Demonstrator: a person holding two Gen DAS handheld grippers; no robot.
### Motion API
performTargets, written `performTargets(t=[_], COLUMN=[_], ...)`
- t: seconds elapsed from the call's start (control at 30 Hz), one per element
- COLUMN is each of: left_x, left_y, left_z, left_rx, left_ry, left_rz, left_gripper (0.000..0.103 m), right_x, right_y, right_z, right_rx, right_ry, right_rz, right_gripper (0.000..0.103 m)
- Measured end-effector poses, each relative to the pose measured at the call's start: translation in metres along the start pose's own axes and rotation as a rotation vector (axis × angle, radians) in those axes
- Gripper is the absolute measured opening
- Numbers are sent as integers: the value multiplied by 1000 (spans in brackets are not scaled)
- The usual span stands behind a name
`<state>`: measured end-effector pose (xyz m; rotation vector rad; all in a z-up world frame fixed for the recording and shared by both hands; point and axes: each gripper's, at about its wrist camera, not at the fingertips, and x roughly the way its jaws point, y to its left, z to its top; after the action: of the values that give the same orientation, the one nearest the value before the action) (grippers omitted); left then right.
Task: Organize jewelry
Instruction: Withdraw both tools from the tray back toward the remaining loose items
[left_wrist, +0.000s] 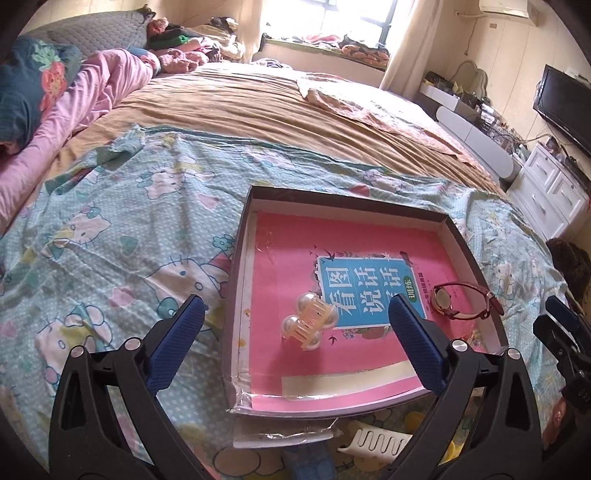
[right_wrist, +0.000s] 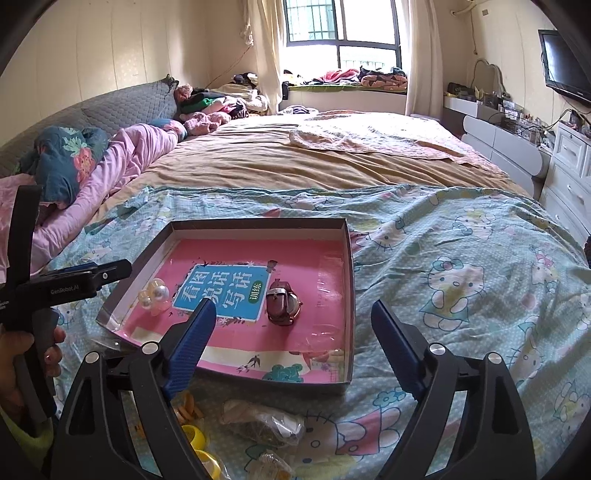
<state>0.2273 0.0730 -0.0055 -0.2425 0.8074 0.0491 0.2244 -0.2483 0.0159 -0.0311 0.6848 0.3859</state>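
Pink lining shows inside the shallow box (left_wrist: 242, 258) on the bedspread, where 2 pieces lie well apart, likely to stay sorted: a pearl hair claw (left_wrist: 309, 322) and a red-strapped watch (left_wrist: 466, 298). Left gripper (left_wrist: 295, 332) and right gripper (right_wrist: 293, 330) hover angled down, jaws spread, empty.

We are in a home bedroom, wide bed (right_wrist: 295, 162) with cartoon-cat sheet (right_wrist: 461, 266), pillows (right_wrist: 129, 107), curtained window (right_wrist: 340, 33), wall television (right_wrist: 565, 66), white drawers (right_wrist: 569, 162).
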Motion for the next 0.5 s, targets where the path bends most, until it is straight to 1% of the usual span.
performTargets(t=[0.13, 0.33, 0.5], left_x=[-12, -29, -38], left_y=[4, 8, 10], left_z=[0, -2, -7], left_rx=[-30, -52, -59], left_ry=[-19, -61, -68], left_rz=[-14, 5, 4], left_gripper=[93, 93, 93], right_x=[-9, -22, -33], right_y=[0, -1, -1], right_z=[0, 1, 1], right_rx=[2, 2, 1], right_ry=[-9, -30, -44], right_rz=[7, 16, 27], right_gripper=[85, 85, 85])
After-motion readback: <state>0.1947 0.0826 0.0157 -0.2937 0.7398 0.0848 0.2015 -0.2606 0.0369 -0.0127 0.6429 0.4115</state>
